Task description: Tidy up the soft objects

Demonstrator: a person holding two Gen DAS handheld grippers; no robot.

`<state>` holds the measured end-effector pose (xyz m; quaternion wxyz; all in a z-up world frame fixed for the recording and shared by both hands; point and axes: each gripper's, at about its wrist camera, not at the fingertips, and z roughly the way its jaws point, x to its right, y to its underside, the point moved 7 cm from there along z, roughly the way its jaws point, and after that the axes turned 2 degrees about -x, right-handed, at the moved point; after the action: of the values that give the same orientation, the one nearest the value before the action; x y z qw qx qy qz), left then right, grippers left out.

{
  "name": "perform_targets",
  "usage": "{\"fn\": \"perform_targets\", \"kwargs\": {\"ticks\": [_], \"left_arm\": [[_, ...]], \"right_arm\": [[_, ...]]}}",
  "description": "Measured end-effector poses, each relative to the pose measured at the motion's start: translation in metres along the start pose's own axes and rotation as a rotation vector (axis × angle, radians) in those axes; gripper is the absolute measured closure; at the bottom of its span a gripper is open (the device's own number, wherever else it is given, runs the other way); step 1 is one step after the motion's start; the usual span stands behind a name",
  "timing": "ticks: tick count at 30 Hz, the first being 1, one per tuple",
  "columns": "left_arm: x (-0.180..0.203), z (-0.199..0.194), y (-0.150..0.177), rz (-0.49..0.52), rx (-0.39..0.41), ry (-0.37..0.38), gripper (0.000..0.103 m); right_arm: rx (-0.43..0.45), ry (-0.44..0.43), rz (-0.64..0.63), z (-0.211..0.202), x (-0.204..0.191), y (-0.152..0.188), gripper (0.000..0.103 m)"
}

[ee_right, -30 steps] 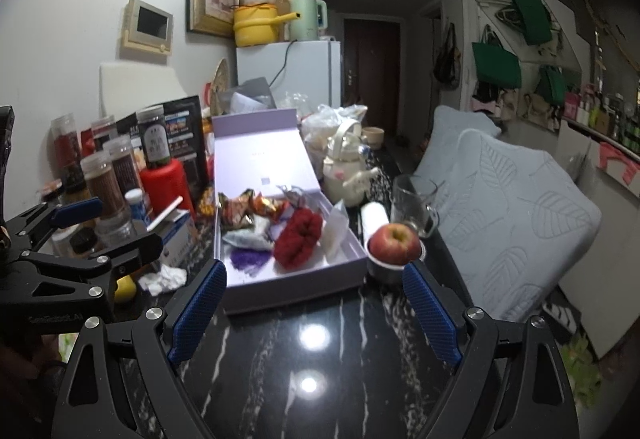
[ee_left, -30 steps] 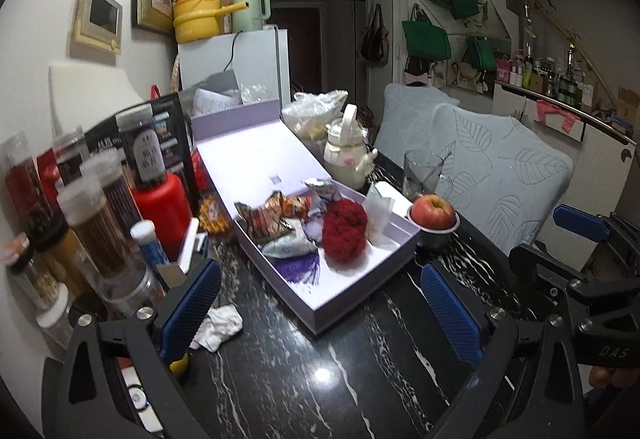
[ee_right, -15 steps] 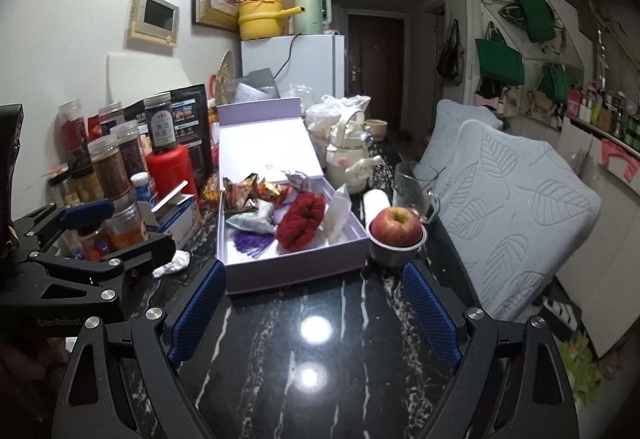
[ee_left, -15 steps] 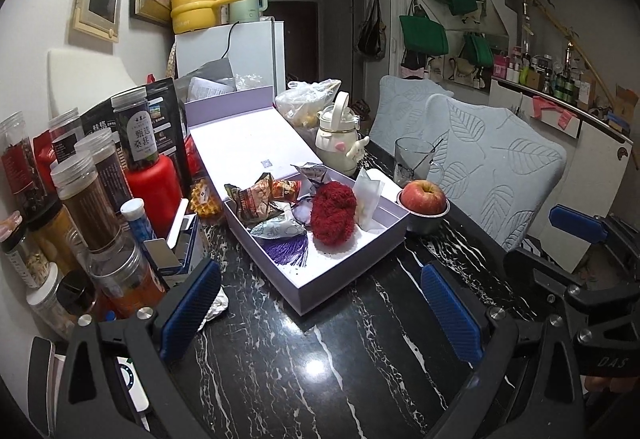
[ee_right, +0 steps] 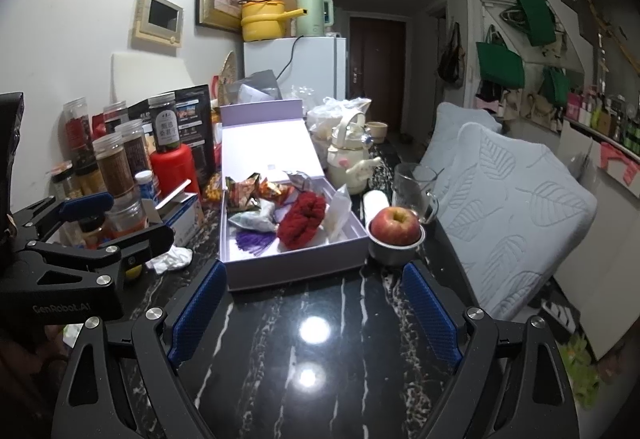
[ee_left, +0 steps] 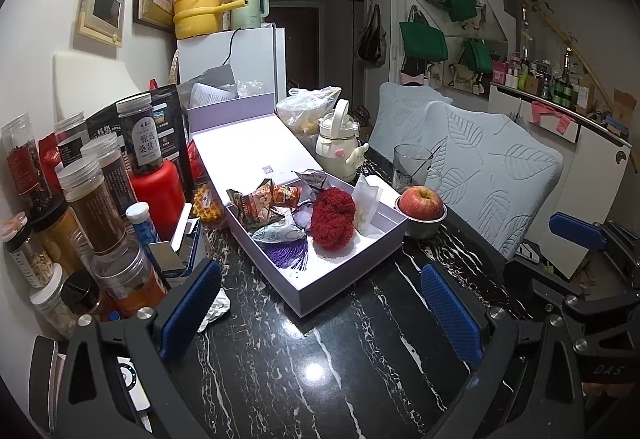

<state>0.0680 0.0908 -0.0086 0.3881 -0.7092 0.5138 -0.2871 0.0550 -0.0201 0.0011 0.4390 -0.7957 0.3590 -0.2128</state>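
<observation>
A lived-in home: fridge [ee_left: 232, 59], hung bags [ee_left: 423, 41], cluttered marble table [ee_left: 320, 359].

Each handheld gripper, the left gripper [ee_left: 320, 313] and the right gripper [ee_right: 314, 313], is a matte black frame with silver screw heads, blue cross-hatched finger pads [ee_left: 450, 313], and faint lettering on its side.

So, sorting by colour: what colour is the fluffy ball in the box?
Dark red fluffy ball, clearest in the left wrist view.
</observation>
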Motion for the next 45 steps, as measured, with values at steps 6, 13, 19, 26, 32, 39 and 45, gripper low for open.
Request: {"fn": "perform_targets", "kwargs": {"ticks": [6,13,19,26,32,39,45], "left_arm": [[0.001,-0.001,0.001,0.0,-0.001,0.006,0.001],[0.0,-0.001,0.0,-0.003,0.002,0.006,0.001],[-0.001,0.003,0.001,0.001,-0.004,-0.005,0.001],[0.001,0.007,0.0,0.008,-0.007,-0.003,0.001],[0.003,0.011,0.0,0.014,-0.009,-0.003,0.001],[0.001,0.018,0.002,0.01,-0.025,-0.003,0.001],[0.001,0.021,0.002,0.016,-0.03,-0.009,0.001]], "right_arm": [[0.001,0.005,-0.002,-0.002,0.001,0.0,0.012],[-0.001,0.008,-0.002,-0.002,0.001,0.0,0.012],[-0.005,0.008,0.001,-0.002,0.002,0.0,0.012],[-0.012,0.014,0.008,0.002,0.005,0.002,0.012],[-0.02,0.018,0.01,0.006,0.008,0.003,0.012],[-0.029,0.023,0.011,0.011,0.01,0.005,0.012],[-0.035,0.025,0.01,0.014,0.01,0.006,0.012]]}}
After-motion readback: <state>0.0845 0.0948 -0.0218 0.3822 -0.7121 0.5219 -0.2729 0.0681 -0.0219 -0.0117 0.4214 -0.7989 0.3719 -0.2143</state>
